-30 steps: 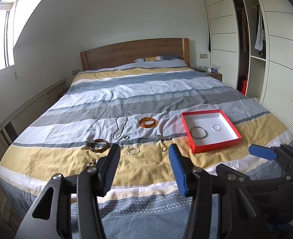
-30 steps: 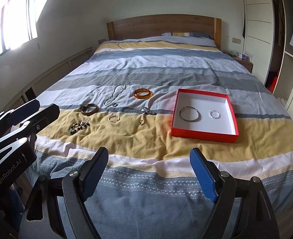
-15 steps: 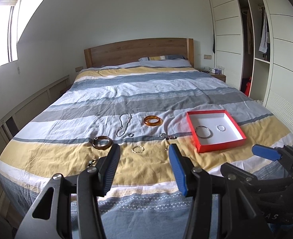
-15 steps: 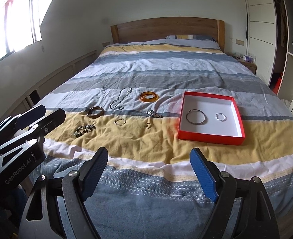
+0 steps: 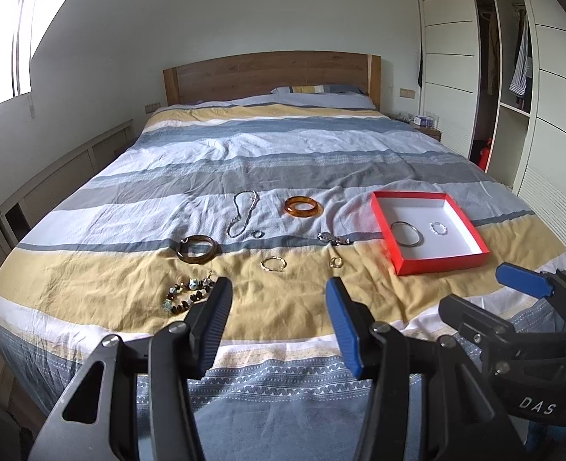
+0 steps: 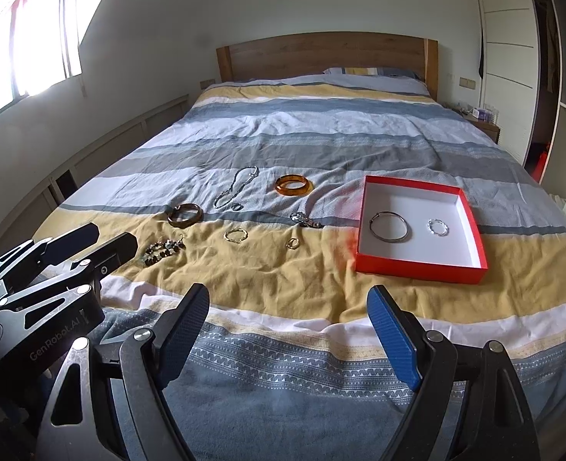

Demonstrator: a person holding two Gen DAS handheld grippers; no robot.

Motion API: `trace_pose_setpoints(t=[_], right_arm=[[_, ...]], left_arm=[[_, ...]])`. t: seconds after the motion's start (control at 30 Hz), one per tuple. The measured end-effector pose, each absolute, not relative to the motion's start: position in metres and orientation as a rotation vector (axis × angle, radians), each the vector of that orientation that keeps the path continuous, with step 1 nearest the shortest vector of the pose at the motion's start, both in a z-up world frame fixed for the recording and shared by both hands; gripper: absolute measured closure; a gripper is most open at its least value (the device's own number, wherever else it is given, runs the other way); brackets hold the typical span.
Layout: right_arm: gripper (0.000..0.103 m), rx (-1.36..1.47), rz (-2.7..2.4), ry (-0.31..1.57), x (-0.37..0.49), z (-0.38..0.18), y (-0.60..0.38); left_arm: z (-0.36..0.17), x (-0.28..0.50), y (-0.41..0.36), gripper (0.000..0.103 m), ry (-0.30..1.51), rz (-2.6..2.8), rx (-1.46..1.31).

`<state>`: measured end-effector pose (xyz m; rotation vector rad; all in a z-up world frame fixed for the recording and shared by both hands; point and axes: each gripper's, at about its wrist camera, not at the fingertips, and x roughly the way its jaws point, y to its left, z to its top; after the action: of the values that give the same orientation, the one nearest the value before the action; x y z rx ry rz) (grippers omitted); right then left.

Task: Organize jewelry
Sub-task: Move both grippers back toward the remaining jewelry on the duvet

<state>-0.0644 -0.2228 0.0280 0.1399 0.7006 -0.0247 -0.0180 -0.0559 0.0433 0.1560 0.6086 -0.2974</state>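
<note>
A red box (image 5: 440,265) (image 6: 417,267) with a white inside lies on the bed's right and holds a thin silver bangle (image 6: 389,225) and a small silver ring (image 6: 437,227). Loose on the cover lie an amber bangle (image 5: 302,206) (image 6: 293,185), a brown bangle (image 5: 197,248) (image 6: 185,214), a silver chain (image 5: 243,213), a beaded bracelet (image 5: 187,295), a gold ring (image 5: 273,264), a small gold ring (image 5: 336,262) and a silver clasp piece (image 5: 332,238). My left gripper (image 5: 277,297) and right gripper (image 6: 288,307) are open and empty, above the bed's foot.
The striped bed (image 5: 283,146) has a wooden headboard (image 5: 271,75). A white wardrobe (image 5: 551,96) stands on the right, a nightstand (image 5: 425,126) by the headboard and low wall panelling (image 5: 52,188) on the left. A window (image 6: 25,50) is upper left.
Both grippers have pulled back and up from the bed, so the jewelry looks farther away. The beaded bracelet has come into the left wrist view. Both stay open.
</note>
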Motion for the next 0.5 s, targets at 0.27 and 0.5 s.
trace_pose_setpoints(t=[0.27,0.5], right_arm=[[0.019,0.137,-0.022,0.746,-0.046,0.011,-0.220],[0.020,0.150,-0.016,0.777,-0.031,-0.002,-0.222]], left_arm=[[0.029,-0.002,-0.051,0.054,0.647,-0.293,0.134],[0.017,0.014,-0.046,0.054,0.683,-0.293,0.109]])
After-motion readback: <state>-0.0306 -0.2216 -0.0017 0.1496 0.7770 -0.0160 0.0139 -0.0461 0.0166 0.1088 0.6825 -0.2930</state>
